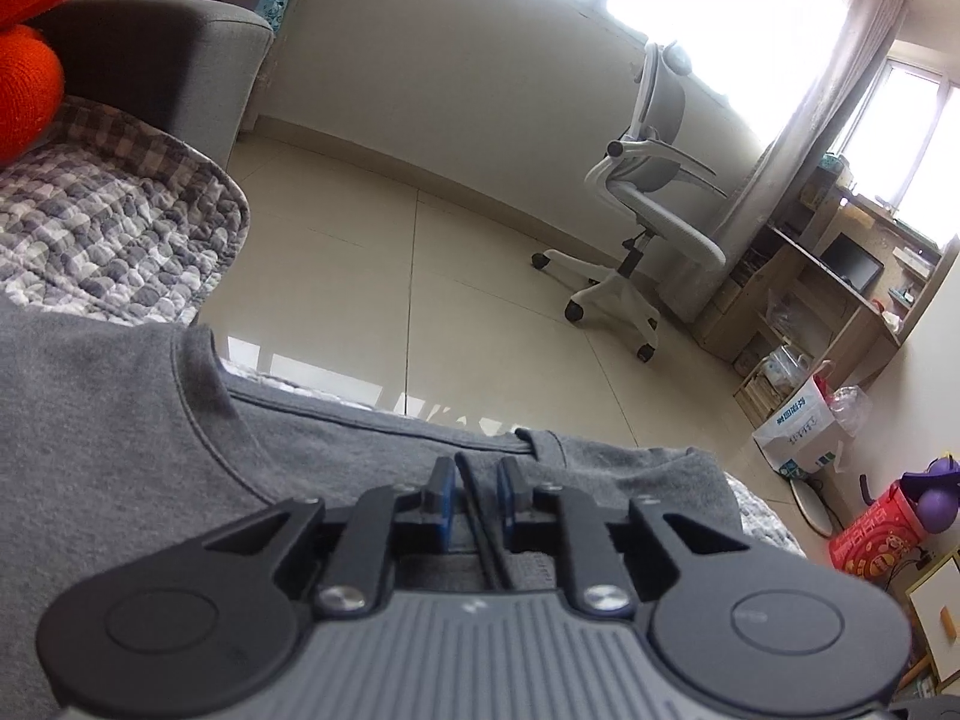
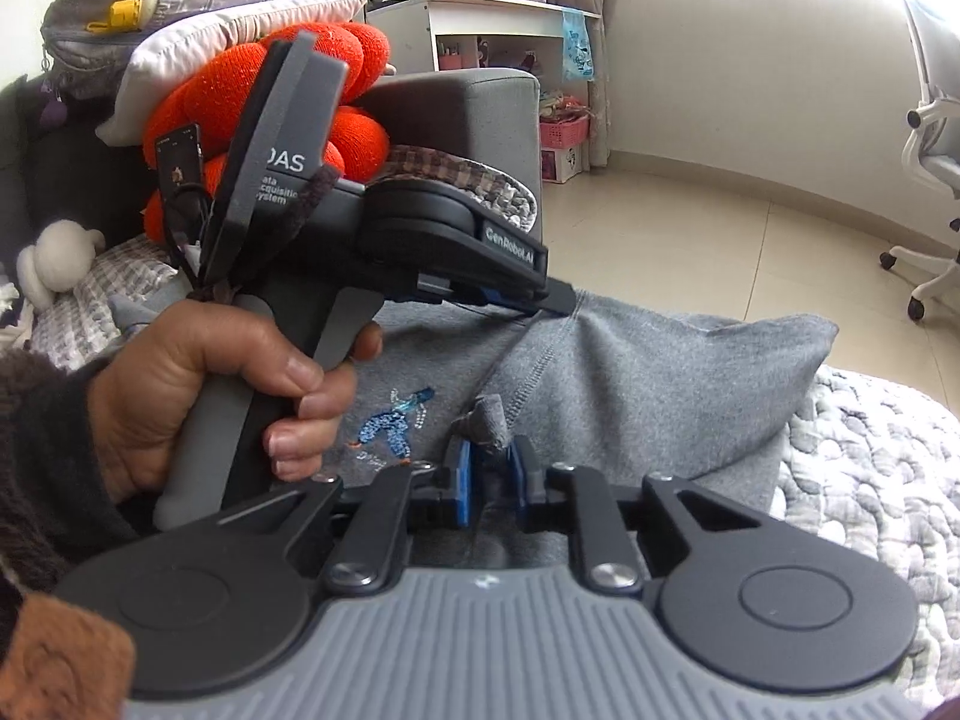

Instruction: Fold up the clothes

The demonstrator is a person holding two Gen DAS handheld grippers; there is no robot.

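The quilted check bedspread (image 2: 870, 468) is the landmark here, a grey-and-white cover over the bed. On top of it lies the grey sweatshirt (image 2: 630, 372), its hem bunched toward the bedspread's floor-side edge and a small blue embroidered figure (image 2: 390, 420) showing on the cloth. Behind the bedspread stands a grey armchair (image 2: 474, 114), with an orange knotted cushion (image 2: 342, 78) piled at the bedspread's far end. Across the tiled floor from the bedspread, a white office chair (image 1: 654, 180) stands by the curtain. Above the bedspread the left hand (image 2: 198, 384) grips the handle of the left gripper (image 2: 555, 300); its jaws are pressed together on a raised ridge of the sweatshirt, lifting the cloth into a peak. Nearer, the right gripper (image 2: 491, 456) has its blue-padded jaws drawn close, pinching a small upstanding tuft of the same sweatshirt above the bedspread.
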